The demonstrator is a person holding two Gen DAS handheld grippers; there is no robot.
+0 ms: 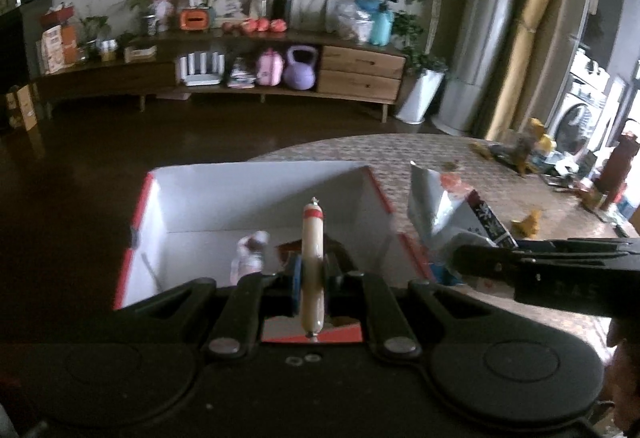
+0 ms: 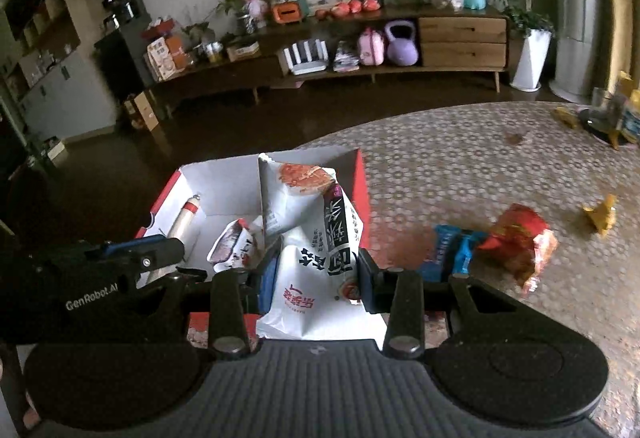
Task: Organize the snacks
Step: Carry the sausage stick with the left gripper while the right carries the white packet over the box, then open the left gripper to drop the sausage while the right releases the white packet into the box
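Sausage stick (image 1: 312, 262): light, slick; your left gripper (image 1: 312, 278) is pinching mid-length. Snack bag (image 2: 316, 238): soft, crinkly; your right gripper (image 2: 316, 274) is clamping its middle over the box (image 2: 362, 173).

A purple kettlebell (image 1: 300, 67) is sitting beside a pink bag (image 1: 269, 67) on the long wooden sideboard (image 1: 362, 67), a white planter (image 2: 530, 59) standing near its drawer end.

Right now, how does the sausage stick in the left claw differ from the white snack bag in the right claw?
The sausage stick is thin, beige and rod-shaped; the white snack bag is wide, crinkled and printed. The left claw is nearly fully closed on the stick; the right claw stands wider around the bag. Both are held over the open red-and-white box.
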